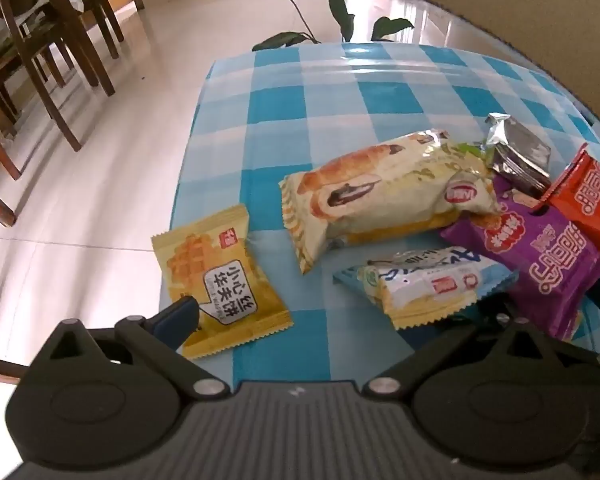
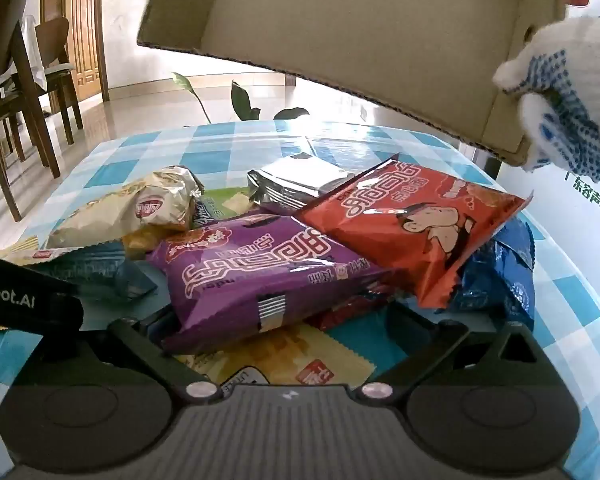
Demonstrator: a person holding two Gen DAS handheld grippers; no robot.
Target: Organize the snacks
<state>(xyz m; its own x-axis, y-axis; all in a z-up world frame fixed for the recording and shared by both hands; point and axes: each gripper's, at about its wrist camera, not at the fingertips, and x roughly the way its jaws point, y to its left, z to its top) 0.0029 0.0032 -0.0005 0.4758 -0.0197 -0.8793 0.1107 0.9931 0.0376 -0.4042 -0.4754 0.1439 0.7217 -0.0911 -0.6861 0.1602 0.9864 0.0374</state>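
Note:
Snack packets lie piled on a blue-and-white checked table [image 1: 332, 92]. In the left wrist view I see a yellow waffle packet [image 1: 220, 280], a cream croissant packet [image 1: 384, 196], a light blue packet [image 1: 424, 280], a purple packet [image 1: 540, 256], a red packet [image 1: 588, 196] and a silver packet [image 1: 516, 152]. My left gripper [image 1: 332, 312] is open; its left finger touches the waffle packet. In the right wrist view the purple packet [image 2: 260, 272] and red packet [image 2: 412, 228] lie over my right gripper [image 2: 284, 320], which is wide open with its fingertips hidden under them.
A gloved hand [image 2: 568, 108] holds a tilted cardboard box [image 2: 340, 28] above the table's far right. Wooden chairs [image 1: 48, 52] stand on the tiled floor to the left. A leafy plant [image 1: 340, 20] rises behind the table. A dark blue packet [image 2: 500, 276] lies at right.

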